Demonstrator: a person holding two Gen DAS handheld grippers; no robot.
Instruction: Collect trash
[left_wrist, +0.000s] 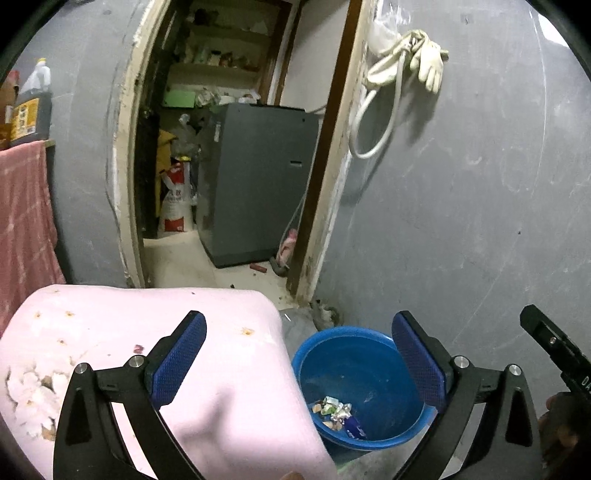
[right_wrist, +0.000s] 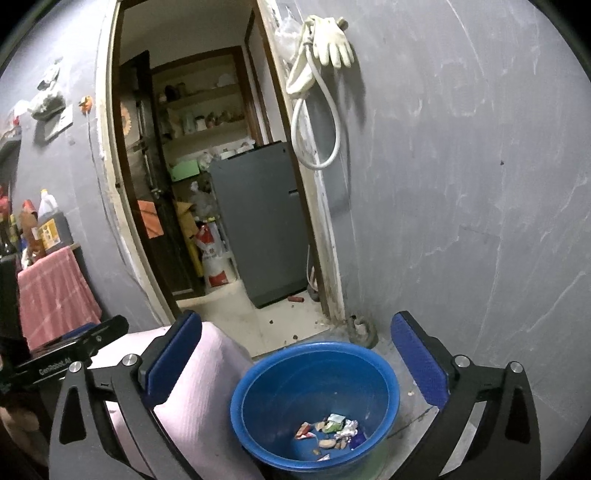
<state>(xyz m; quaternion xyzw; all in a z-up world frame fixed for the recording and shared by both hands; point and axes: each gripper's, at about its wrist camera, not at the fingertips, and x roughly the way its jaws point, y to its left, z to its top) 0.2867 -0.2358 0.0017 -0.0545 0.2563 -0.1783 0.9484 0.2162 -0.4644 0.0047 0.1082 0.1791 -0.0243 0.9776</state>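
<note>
A blue plastic bucket (left_wrist: 369, 354) stands on the floor by the grey wall, with several crumpled wrappers and scraps (left_wrist: 338, 413) at its bottom. It also shows in the right wrist view (right_wrist: 314, 373), with the trash (right_wrist: 332, 430) inside. My left gripper (left_wrist: 299, 363) is open and empty, over the edge of a pink-covered table (left_wrist: 147, 325) and the bucket. My right gripper (right_wrist: 295, 365) is open and empty, above the bucket. White crumbs and a small dark scrap (left_wrist: 139, 348) lie on the pink cover.
An open doorway (left_wrist: 229, 147) leads to a room with a grey appliance (left_wrist: 258, 177) and shelves. White gloves and a hose (left_wrist: 406, 62) hang on the wall. A pink towel (left_wrist: 26, 221) and bottles (left_wrist: 31, 107) are at the left.
</note>
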